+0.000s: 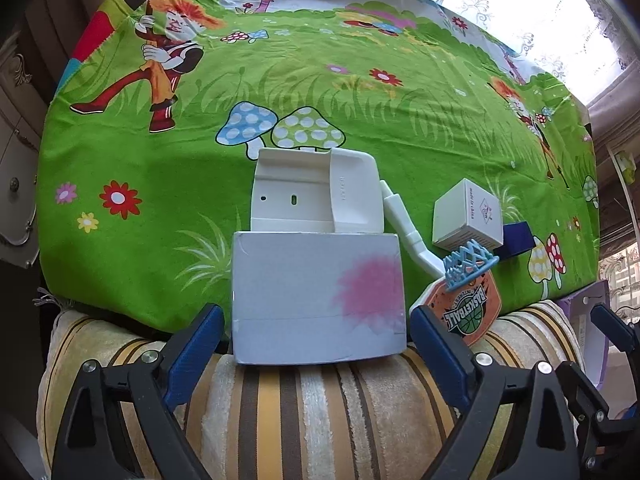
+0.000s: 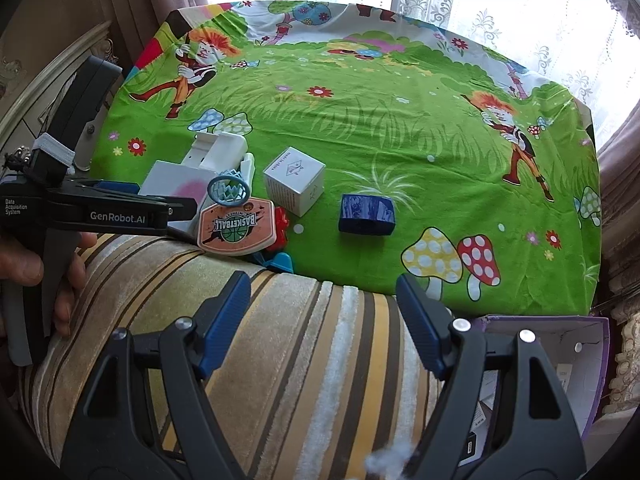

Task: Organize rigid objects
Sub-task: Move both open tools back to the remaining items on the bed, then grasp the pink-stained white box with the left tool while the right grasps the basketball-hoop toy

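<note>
In the left wrist view, the left tongs (image 1: 316, 328) stand wide apart at the lower middle of the frame, their blue pads either side of the flat white box (image 1: 318, 296) but clear of it, so nothing is held; the box sits at the near edge of the green cartoon cloth (image 1: 360, 92), overlapping the striped cushion (image 1: 304, 408), probably lined up for a grab. Just above it lies the white plastic holder (image 1: 316, 192), then to the right the basketball hoop toy (image 1: 466, 300), the small white cube box (image 1: 468, 216) and the dark blue box (image 1: 518, 238), clustered as if gathered for sorting. In the right wrist view, the right tongs (image 2: 324, 312) hang partly open and empty over the cushion; an open cardboard box (image 2: 560, 364) at lower right is likely the destination
</note>
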Demonstrator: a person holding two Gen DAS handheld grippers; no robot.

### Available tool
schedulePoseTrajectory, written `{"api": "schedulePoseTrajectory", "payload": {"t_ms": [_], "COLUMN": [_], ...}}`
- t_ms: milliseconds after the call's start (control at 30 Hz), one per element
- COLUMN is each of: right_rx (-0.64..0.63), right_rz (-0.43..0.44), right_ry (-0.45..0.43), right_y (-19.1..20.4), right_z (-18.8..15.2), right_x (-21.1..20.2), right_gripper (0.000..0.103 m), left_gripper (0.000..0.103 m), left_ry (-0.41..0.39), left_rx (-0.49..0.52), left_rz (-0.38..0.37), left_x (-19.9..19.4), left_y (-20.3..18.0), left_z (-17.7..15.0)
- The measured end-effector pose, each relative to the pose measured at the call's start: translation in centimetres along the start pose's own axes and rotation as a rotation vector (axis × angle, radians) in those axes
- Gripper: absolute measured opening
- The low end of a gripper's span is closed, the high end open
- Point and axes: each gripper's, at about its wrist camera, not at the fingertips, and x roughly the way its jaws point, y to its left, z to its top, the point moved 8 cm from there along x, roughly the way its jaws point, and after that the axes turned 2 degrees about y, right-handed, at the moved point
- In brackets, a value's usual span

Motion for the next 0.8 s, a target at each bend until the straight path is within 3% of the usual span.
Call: {"api": "schedulePoseTrajectory", "payload": {"t_ms": [200, 433, 800], "right_rx": [-0.033, -0.059, -0.073], "right_rz": [0.008, 0.014, 0.069], "right_ry": [0.011, 0.026, 0.056], "right_y": [1.3, 2.6, 4.9], "right_z": [0.8, 1.4, 2.8], "right_x": [0.8, 1.6, 3.3], "right_gripper": [0.078, 0.078, 0.078], "left_gripper": [0.096, 0.093, 0.093], "left_ry": [0.038, -0.004, -0.126], "left_rx": [0.029, 0.000, -0.142], "left_rz": [0.017, 0.024, -0.120], "left_x": [1.5, 1.0, -2.0], "left_y": [-0.3, 0.5, 2.6], "left_z": [-0.2, -0.2, -0.4]}}
